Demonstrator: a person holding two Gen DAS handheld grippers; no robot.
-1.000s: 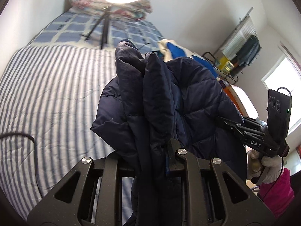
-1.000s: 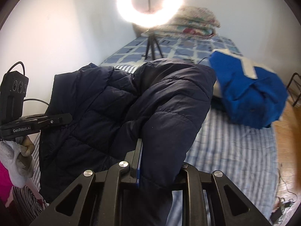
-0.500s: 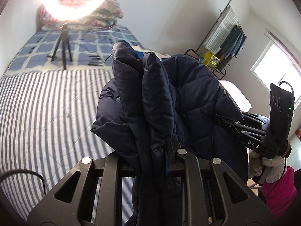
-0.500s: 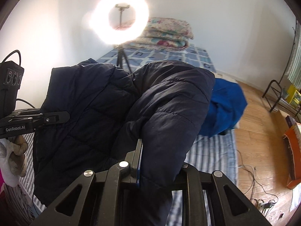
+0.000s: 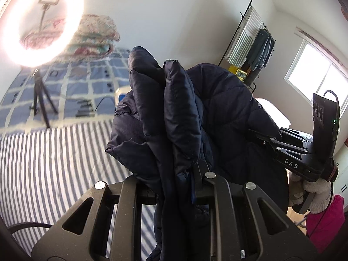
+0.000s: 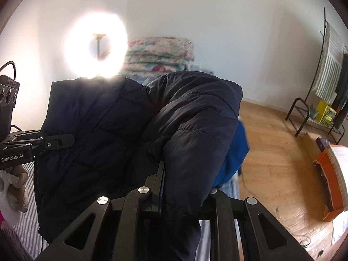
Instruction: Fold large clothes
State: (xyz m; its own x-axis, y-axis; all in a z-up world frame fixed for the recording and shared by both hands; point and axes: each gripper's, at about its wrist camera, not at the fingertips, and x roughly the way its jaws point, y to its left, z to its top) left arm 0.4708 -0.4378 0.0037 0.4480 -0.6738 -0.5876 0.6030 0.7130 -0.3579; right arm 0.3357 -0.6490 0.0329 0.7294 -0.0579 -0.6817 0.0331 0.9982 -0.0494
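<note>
1. Navy puffer jacket [image 5: 217,117] held up in the air above the striped bedsheet [image 5: 43,163], bunched between both tools.
2. Left gripper [image 5: 178,174] clamped on a thick fold of the jacket.
3. Right gripper [image 6: 184,184] clenched on another padded fold.
4. Readable: "DAS" on the right tool's side in the left view; "GenRobot.AI" on the left tool's side in the right view.
5. Lit ring light [image 6: 95,45] on a tripod stands on the bed.

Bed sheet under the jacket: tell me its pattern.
Blue-grey and white stripes on the bed sheet, clearest in the left wrist view.
</note>
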